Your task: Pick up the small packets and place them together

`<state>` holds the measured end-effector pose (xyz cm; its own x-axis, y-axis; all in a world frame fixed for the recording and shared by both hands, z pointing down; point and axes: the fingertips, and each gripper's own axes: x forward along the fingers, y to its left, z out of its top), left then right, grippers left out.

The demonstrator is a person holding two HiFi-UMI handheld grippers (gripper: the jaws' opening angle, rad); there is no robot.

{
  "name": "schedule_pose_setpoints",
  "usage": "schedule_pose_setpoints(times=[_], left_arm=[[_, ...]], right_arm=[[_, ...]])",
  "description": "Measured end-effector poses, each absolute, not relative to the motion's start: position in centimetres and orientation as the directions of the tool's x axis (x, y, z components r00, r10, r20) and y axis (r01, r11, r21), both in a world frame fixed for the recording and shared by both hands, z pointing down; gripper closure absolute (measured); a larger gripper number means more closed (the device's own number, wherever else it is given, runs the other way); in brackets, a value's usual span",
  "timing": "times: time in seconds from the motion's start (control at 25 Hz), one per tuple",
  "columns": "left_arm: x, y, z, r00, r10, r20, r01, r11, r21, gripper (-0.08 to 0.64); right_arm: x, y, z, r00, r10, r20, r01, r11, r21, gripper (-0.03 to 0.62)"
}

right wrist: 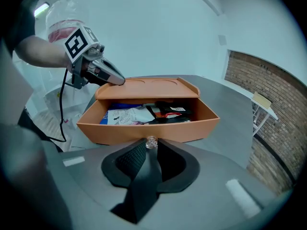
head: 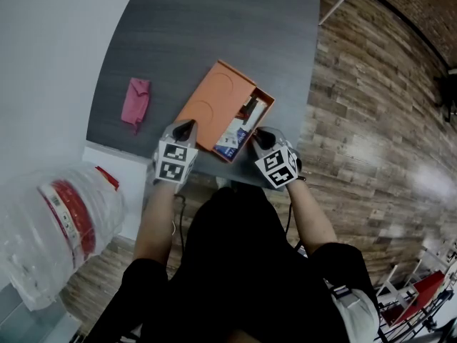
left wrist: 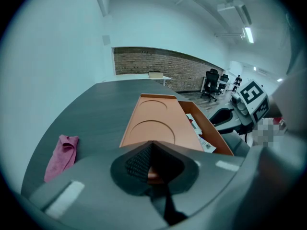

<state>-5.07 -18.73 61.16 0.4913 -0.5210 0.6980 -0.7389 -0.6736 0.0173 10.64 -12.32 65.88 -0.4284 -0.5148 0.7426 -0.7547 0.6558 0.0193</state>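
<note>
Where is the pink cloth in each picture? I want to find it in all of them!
Head view: the crumpled pink cloth lies on the grey table, left of the flat orange box.
Left gripper view: it is at the lower left, again left of the orange box.
Right gripper view: not in it; only the orange box shows.
Shared landmark: the orange box.

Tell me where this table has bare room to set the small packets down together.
Bare: the wide stretch of table beyond the orange box, and the strip between the pink cloth and the box. Crowded: the open drawer, full of packets, and the near edge, where the left gripper and right gripper are at the box.
</note>
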Motion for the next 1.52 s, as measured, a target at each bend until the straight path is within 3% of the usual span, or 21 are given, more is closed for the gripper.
schedule_pose_setpoints(times=[1.52], left_arm=[[-5.5, -19.0, 61.5, 0.488, -0.523, 0.699, -0.74, -0.673, 0.013, 0.561]], right_arm=[[14.1, -9.3, 66.3, -0.4, -0.524, 0.752, -0.773, 0.634, 0.031, 0.517]])
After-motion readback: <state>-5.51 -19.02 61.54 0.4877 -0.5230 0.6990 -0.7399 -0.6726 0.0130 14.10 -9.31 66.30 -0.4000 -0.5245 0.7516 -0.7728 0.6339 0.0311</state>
